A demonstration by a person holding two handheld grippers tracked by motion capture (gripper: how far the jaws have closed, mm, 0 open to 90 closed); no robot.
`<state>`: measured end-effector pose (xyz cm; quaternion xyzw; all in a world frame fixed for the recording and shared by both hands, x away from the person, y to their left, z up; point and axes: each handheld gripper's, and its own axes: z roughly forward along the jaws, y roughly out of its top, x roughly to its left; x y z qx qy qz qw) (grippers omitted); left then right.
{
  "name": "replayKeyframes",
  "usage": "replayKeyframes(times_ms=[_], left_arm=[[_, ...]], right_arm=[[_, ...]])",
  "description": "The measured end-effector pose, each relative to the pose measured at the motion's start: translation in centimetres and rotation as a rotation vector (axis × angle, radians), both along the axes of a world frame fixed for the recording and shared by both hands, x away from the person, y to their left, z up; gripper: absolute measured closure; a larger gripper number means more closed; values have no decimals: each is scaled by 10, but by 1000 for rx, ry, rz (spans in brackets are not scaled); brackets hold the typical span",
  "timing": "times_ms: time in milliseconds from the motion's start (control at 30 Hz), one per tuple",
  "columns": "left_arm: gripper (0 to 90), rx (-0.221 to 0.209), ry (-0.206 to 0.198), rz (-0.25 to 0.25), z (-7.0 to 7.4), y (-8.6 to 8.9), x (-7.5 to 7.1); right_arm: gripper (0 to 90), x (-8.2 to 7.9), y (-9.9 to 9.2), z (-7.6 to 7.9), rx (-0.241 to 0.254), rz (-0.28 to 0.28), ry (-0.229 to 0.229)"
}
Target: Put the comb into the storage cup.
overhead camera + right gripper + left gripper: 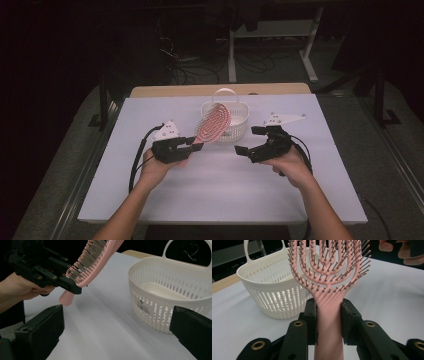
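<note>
One pink vented hairbrush [329, 277], light, stiff plastic by the look, pinched at its handle neck by left gripper [192, 145], held above white slotted basket [239, 127]; right gripper [250, 141] gapes empty nearby.

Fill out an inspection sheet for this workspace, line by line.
Surface: white table top, bare around the items.
Job's things: pink hairbrush held off the table by its handle; white slotted basket behind it, nothing seen inside.
Clutter: nothing seen.
Grippers: left tongs shut on the brush handle; right tongs open, holding nothing.
Cables: black cable trails from the left tongs.
Surroundings: dark floor, white desk frame behind.
</note>
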<state>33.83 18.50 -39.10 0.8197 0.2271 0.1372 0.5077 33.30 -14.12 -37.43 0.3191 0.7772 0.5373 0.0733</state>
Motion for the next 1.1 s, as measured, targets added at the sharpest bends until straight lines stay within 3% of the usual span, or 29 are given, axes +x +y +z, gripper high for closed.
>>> replayKeyframes(times_ms=[1100], left_arm=[[705, -19, -21, 19, -3, -7, -2]], right_arm=[[0, 26, 27, 17, 43, 19, -14]])
